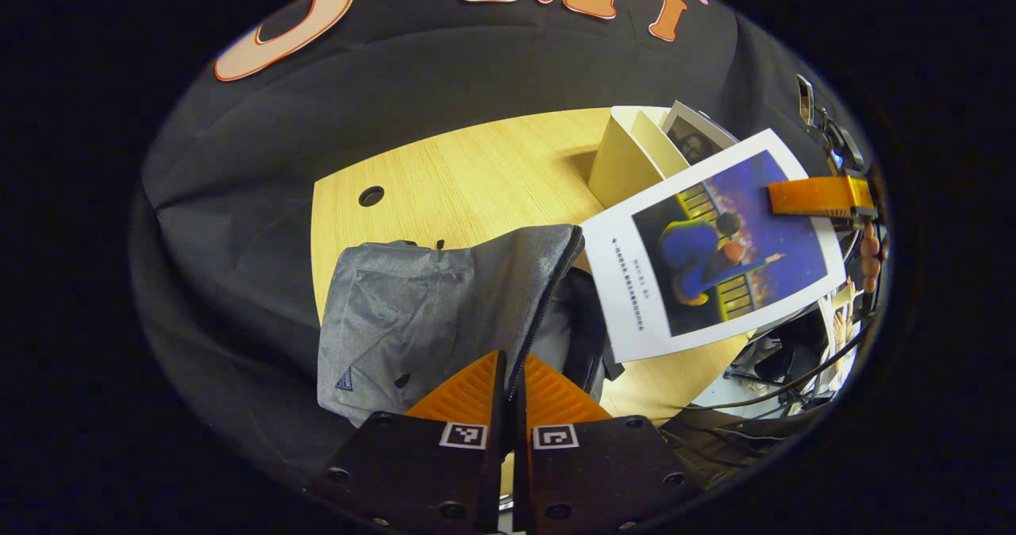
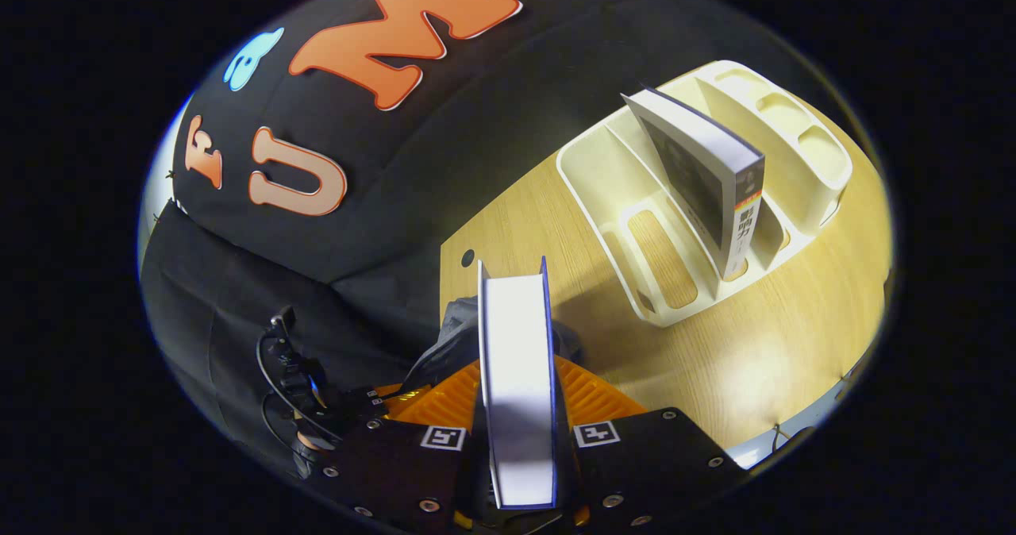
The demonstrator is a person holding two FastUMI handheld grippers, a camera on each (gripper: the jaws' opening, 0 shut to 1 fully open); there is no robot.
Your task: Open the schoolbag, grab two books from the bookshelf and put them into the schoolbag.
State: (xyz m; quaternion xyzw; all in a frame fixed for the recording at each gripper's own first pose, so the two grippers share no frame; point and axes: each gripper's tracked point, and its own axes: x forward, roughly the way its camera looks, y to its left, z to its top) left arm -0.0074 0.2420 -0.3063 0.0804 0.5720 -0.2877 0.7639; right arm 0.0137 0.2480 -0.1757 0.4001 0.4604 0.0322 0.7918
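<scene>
The grey schoolbag (image 1: 413,313) lies on the wooden table, its zipper edge lifted and the dark inside showing to the right. My left gripper (image 1: 513,364) is shut on that zipper edge. A book with a blue picture cover (image 1: 714,249) hangs tilted over the bag's open side, pinched at its far end by the right gripper's fingers (image 1: 810,196). In the right gripper view this book (image 2: 517,344) stands edge-on with my right gripper (image 2: 517,368) shut on it. A second book (image 2: 706,178) stands upright in the cream bookshelf (image 2: 627,170).
The bookshelf (image 1: 623,162) sits at the table's far right behind the bag, with open slots. A cable hole (image 1: 371,196) marks the tabletop (image 1: 476,178). Cables and clutter (image 1: 778,368) lie beyond the table's right edge. The black cloth wall closes the back.
</scene>
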